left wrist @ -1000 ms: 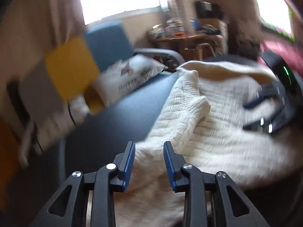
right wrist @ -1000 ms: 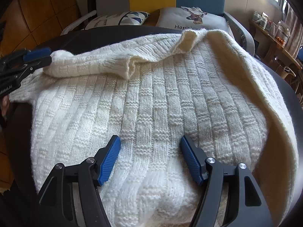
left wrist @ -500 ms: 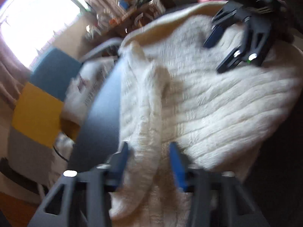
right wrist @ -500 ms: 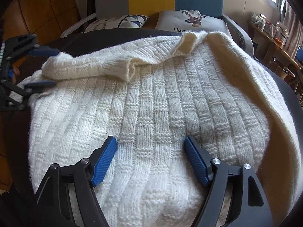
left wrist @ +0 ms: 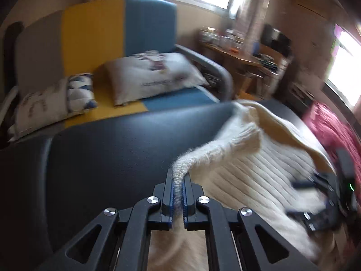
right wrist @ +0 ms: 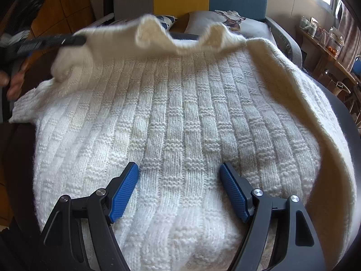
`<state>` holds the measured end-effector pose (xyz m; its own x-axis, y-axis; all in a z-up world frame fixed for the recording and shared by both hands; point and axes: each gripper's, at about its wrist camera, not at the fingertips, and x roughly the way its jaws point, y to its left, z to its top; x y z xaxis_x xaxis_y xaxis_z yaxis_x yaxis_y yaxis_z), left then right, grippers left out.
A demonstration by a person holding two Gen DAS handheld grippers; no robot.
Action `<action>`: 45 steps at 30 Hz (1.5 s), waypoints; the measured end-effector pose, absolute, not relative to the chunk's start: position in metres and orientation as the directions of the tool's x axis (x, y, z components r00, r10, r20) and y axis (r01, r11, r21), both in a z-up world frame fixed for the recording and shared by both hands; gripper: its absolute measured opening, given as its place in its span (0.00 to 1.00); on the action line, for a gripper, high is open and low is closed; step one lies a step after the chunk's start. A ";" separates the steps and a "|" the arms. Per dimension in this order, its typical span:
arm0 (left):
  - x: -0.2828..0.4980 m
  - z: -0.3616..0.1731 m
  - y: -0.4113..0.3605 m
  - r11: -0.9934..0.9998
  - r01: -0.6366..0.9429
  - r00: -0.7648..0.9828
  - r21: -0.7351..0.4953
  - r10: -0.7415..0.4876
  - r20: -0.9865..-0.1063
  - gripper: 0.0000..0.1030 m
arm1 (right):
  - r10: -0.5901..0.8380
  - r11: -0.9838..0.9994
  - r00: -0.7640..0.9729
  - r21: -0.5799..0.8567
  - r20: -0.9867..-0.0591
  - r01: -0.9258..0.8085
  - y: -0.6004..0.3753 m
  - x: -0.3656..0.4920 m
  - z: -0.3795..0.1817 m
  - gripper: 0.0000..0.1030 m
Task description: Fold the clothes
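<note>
- Sweater: cream-white, chunky basket-weave knit sweater [right wrist: 180, 122], spread over the dark round tabletop [left wrist: 108, 153]; its body lies flat under your right gripper, with one thick edge turned up along the right side.
- Sleeve [left wrist: 225, 149]: a long ribbed strip, lifted clear of the body; its long axis runs from your left gripper away toward the far edge of the garment, where it joins.
- Left gripper [left wrist: 178, 194]: fingers pressed together, clamped on the end of that sleeve; in the right wrist view it sits at the far left [right wrist: 56, 41], blurred, with the knit bunched in waves beside it.
- Right gripper [right wrist: 179, 192]: fingers wide apart, holding nothing, low over the near part of the body with knit showing between them.
- Relation that counts: the sleeve hangs on your left hand only, and the flat body lies to the right of it, so any laying-across would run rightward, toward your right gripper.
- Backdrop: grey, yellow and blue sofa [left wrist: 94, 31] with printed cushions [left wrist: 153, 74] beyond the tabletop.
</note>
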<state>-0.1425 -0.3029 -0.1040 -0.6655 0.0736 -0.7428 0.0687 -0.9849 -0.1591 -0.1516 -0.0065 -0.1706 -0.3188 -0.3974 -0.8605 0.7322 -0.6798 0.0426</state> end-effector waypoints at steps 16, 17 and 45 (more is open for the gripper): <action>-0.112 -0.115 -0.381 -0.902 0.254 -0.656 -0.349 0.104 -0.747 0.17 | -0.381 -0.687 -0.311 0.041 -0.871 0.726 -0.009 -0.158 -0.171 0.75; -0.099 -0.110 -0.385 -0.913 0.249 -0.658 -0.324 0.086 -0.748 0.18 | -0.381 -0.687 -0.311 0.041 -0.871 0.725 -0.009 -0.159 -0.171 0.75; 0.046 -0.137 -0.370 -0.924 0.383 -0.588 -0.017 -0.229 -0.776 0.16 | -0.379 -0.579 -0.301 -0.029 -0.875 0.815 -0.158 -0.164 -0.126 0.75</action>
<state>0.0459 -0.3699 -0.1368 -0.5879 -0.2292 -0.7758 0.3829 -0.9236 -0.0173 -0.1637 -0.1584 -0.1263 -0.3008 -0.3789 -0.8752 0.8147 -0.5791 -0.0293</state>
